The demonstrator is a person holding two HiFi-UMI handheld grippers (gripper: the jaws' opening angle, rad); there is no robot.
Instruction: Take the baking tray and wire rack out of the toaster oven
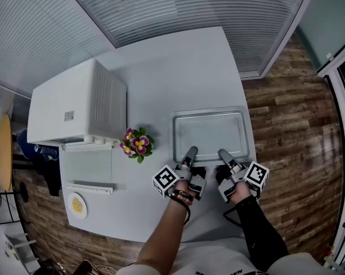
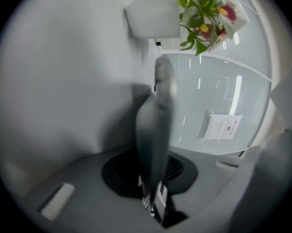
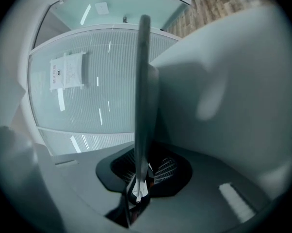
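Already out of the oven (image 1: 75, 105), the tray (image 1: 210, 113) is over the table (image 1: 178, 67), with left gripper (image 1: 191, 153) and right gripper (image 1: 224, 154) clamping its near rim; the rack is unseen and probably still to fetch.

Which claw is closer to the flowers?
The left claw: it grips the baking tray on the side by the flowers. The right claw grips the other side.

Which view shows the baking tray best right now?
The head view: it shows the whole baking tray from above. The left and right gripper views show only its rim edge-on, clamped between the jaws.
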